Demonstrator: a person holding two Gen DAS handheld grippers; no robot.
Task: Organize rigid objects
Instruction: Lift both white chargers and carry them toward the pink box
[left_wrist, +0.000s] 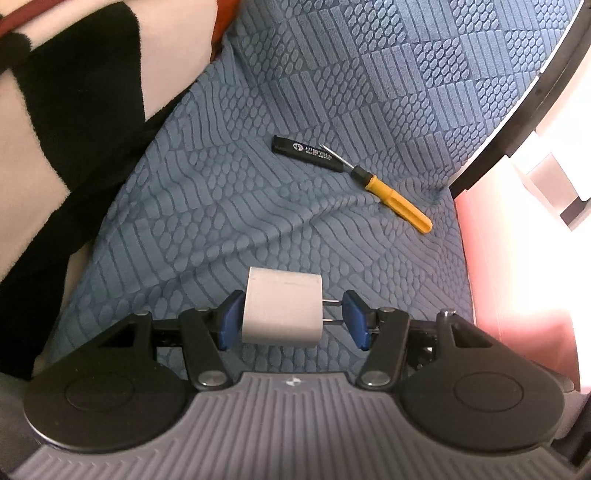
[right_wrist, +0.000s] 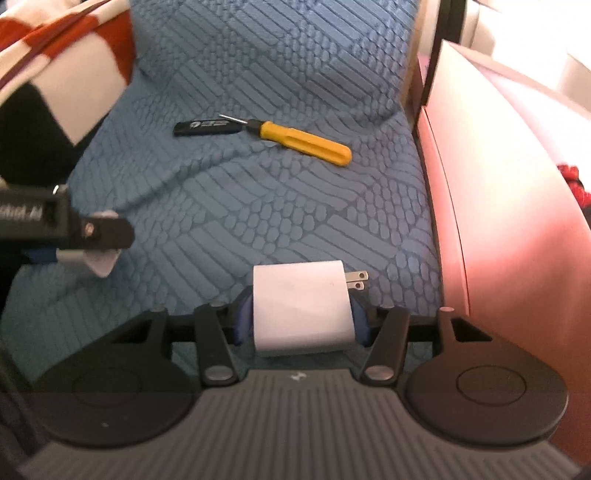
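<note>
In the left wrist view my left gripper (left_wrist: 291, 319) is shut on a white charger plug (left_wrist: 282, 308); the left pad touches its body and the right pad presses its two prongs. In the right wrist view my right gripper (right_wrist: 301, 319) is shut on a second white charger plug (right_wrist: 301, 306), its prongs pointing right. A yellow-handled screwdriver (left_wrist: 397, 199) (right_wrist: 304, 142) and a black flat stick (left_wrist: 308, 152) (right_wrist: 207, 128) lie together farther off on the blue textured seat cover (left_wrist: 258, 206) (right_wrist: 258, 221). The left gripper with its plug shows at the left of the right wrist view (right_wrist: 92, 243).
A checked black, white and red blanket (left_wrist: 74, 92) (right_wrist: 55, 74) lies along the left. A pink panel (right_wrist: 498, 221) (left_wrist: 517, 258) walls the right side of the seat. The blue backrest (right_wrist: 277, 48) rises behind the tools.
</note>
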